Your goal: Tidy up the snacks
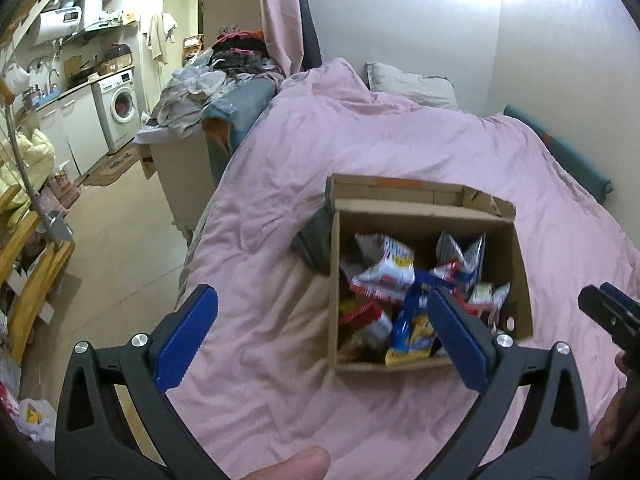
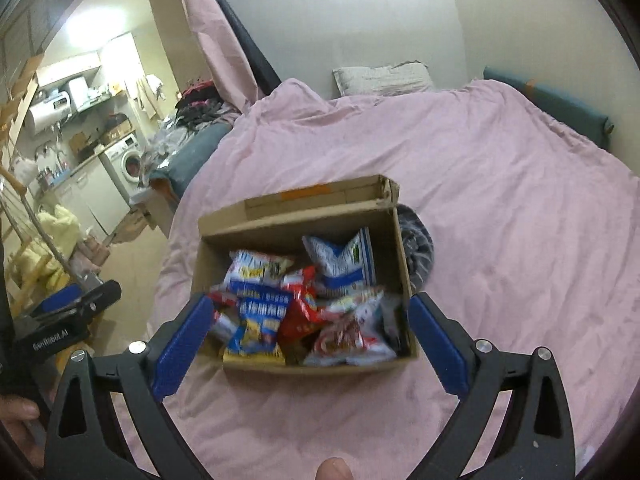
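Note:
An open cardboard box [image 1: 516, 264] [image 2: 308, 220] stands on a pink bedspread [image 1: 360, 152] [image 2: 500, 200], filled with several snack bags [image 1: 396, 272] [image 2: 304, 308] in white, blue, red and yellow. My left gripper [image 1: 320, 312] hovers above the bed at the box's near left side, jaws wide open and holding nothing. My right gripper [image 2: 310, 322] hangs over the box's near edge, jaws wide open around nothing. The other gripper's tip shows at the right edge of the left wrist view and at the left edge of the right wrist view.
A dark grey cloth bundle [image 2: 416, 248] [image 1: 312, 240] lies against the box's far side. Pillows [image 1: 408, 84] sit at the bed head by the wall. Left of the bed are piled clothes [image 1: 208, 88], tiled floor, a washing machine [image 1: 120, 108] and wooden furniture.

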The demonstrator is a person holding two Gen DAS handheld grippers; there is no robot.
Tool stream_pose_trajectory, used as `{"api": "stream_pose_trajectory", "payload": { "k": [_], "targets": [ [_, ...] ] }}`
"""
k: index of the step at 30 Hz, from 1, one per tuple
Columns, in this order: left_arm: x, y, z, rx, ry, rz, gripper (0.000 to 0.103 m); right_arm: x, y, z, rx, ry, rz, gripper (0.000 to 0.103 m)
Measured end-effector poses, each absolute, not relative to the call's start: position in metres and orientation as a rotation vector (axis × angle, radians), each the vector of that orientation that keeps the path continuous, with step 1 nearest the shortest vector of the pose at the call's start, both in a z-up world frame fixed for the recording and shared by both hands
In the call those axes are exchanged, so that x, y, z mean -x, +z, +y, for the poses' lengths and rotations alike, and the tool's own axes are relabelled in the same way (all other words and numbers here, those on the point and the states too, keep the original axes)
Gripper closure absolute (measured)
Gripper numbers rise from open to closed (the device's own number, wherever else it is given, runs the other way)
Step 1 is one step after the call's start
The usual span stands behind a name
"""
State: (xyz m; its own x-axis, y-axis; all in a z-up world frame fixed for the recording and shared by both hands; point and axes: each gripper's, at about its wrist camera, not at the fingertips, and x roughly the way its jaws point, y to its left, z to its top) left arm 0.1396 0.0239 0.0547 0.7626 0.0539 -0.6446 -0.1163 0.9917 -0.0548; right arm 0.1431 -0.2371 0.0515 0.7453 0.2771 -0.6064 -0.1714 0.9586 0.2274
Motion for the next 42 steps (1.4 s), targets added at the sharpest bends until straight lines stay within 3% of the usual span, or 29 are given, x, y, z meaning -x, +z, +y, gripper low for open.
{"api": "stream_pose_trajectory", "payload": {
  "k": [18,42],
  "targets": [
    [-0.091,0.006,0.019,0.086,0.101,0.753,0.0,-0.094,-0.004,-0.212,-0.093,0.231,0.715,0.003],
    [-0.092,0.001,0.009,0.064,0.09,0.762,0.0,-0.096,-0.004,-0.214,-0.087,0.188,0.698,0.003]
  ]
}}
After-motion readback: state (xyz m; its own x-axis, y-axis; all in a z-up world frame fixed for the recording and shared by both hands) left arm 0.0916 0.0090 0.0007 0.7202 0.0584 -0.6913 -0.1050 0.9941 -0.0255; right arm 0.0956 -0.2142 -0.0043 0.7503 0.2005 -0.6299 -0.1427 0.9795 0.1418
